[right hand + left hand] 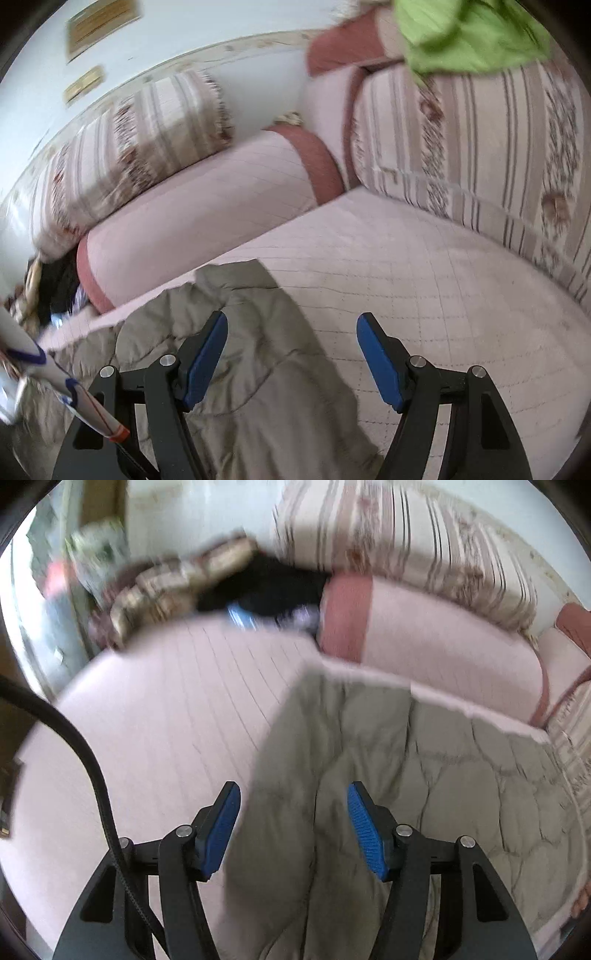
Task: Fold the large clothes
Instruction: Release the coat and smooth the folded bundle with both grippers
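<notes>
Basically both tools are unloaded right now, hovering over the garment.

Left gripper: blue pads spread wide, nothing between them. It hangs above the grey-green quilted jacket, whose near left edge runs between the fingers, from 6 o'clock up toward 12. The jacket fills the frame from 3 to 6 o'clock, lying flat on the pink quilted sofa seat; a pale lining strip shows along its far edge at about 1 o'clock. Probably spread out flat so the fold lines are easy to reach. Pink bolster behind it at 1 o'clock, striped cushion at 12, and a blurred dark pile at 11, too smeared to identify.

Right gripper: also fully parted, empty. The jacket sits from 6 to 9 o'clock, with one flap or sleeve end pointing toward 11. The left finger is over fabric, the right over bare seat, so the jacket's right edge lies between them. Looks like a pre-grasp straddle on that edge, my read only. A lime-green cloth sits on the cushions at 1 o'clock, apart from the jacket.

Judgement: fold barely started or between folds; next move needs each tool down onto an edge.
</notes>
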Demonstrator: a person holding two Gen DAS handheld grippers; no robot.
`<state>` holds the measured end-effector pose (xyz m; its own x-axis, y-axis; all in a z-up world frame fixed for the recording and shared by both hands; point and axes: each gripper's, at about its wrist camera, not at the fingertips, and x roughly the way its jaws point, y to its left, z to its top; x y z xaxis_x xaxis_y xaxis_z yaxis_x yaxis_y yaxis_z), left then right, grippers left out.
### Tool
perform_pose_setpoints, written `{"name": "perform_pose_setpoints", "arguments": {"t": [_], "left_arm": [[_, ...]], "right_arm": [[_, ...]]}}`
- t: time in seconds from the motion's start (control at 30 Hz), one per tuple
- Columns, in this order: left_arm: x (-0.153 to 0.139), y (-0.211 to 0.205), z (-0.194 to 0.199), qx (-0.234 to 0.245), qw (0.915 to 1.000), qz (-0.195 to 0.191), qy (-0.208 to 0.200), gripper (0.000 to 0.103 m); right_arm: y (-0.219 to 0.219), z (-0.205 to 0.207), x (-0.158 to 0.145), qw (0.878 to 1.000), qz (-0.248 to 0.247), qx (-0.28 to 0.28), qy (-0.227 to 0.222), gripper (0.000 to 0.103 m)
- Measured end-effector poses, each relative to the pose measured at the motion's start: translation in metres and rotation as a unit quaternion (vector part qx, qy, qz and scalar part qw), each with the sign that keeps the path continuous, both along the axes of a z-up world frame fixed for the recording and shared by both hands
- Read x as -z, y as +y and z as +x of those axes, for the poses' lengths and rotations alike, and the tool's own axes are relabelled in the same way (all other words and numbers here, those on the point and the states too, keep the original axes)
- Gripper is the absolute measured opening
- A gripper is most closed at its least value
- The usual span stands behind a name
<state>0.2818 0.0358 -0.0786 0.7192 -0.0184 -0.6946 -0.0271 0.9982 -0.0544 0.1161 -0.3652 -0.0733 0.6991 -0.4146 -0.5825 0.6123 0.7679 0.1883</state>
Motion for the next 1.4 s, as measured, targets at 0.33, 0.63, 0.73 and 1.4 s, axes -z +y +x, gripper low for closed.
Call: {"name": "perform_pose_setpoints", "arguments": {"t": [0.33, 0.63, 0.73, 1.4], "left_arm": [[0.036, -0.025, 0.007, 0.043, 0.9956, 0.055, 0.061, 0.06], [0.059, -0.048, 0.02, 0.03, 0.9875, 0.145, 0.054, 0.064], [0.065, -0.038, 0.029, 0.018, 0.9899, 0.123, 0.067, 0.064], [0.056, -0.015, 0.028, 0.012, 0.9943, 0.046, 0.095, 0.067]], "right_arm": [[0.082, 0.043, 0.034, 0.981, -0.027, -0.177, 0.07, 0.077], [0.047, 0.051, 0.06, 0.987, -0.013, -0.11, 0.116, 0.075], [0.038, 0.051, 0.063, 0.988, -0.019, -0.091, 0.126, 0.074], [0.15, 0.188, 0.047, 0.965, 0.057, -0.203, 0.154, 0.076]]}}
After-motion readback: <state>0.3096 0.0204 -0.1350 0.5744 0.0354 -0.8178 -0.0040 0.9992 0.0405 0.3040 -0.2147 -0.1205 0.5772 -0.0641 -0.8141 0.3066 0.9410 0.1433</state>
